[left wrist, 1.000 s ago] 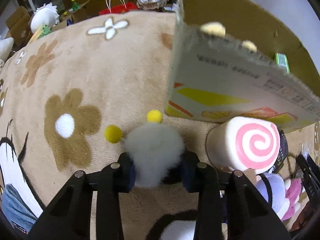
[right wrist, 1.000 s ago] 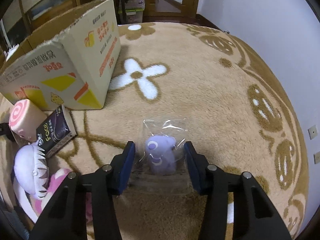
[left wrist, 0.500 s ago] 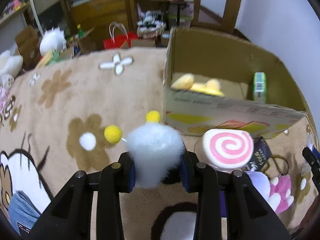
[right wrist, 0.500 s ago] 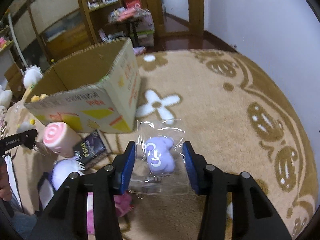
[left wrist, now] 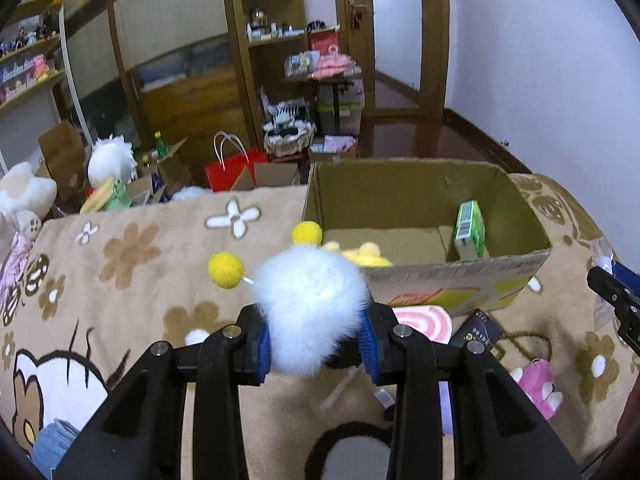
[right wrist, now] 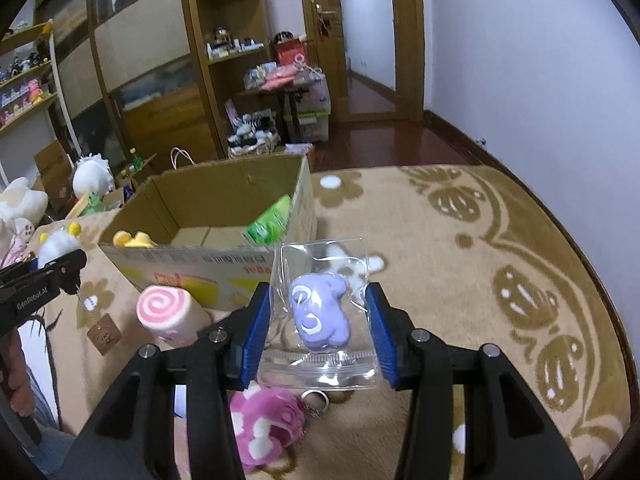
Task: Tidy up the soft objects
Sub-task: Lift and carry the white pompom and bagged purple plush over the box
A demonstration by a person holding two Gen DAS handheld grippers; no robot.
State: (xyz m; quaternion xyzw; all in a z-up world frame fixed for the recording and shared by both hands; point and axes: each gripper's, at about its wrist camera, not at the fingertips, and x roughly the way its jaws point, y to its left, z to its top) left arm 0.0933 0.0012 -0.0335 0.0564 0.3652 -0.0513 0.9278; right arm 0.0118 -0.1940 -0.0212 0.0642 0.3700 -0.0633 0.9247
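My left gripper [left wrist: 316, 344] is shut on a white fluffy pom-pom toy [left wrist: 312, 304] with two yellow balls, held above the rug just in front of the open cardboard box [left wrist: 460, 276]. My right gripper [right wrist: 318, 332] is shut on a clear bag holding a purple squishy toy [right wrist: 320, 316], held above the rug to the right of the box [right wrist: 200, 260]. The box holds a yellow plush [left wrist: 366, 256] and a green carton [left wrist: 470, 230]. The left gripper also shows in the right wrist view [right wrist: 60, 264].
A pink swirl roll toy [right wrist: 168, 314], a dark packet [left wrist: 478, 328] and a pink paw plush [right wrist: 264, 428] lie on the beige flower rug [right wrist: 460, 280] in front of the box. Shelves, bags and plush toys stand beyond the rug.
Both grippers have risen with their toys. The box's inside has come into view from above. The left gripper has moved closer to the box's near wall.
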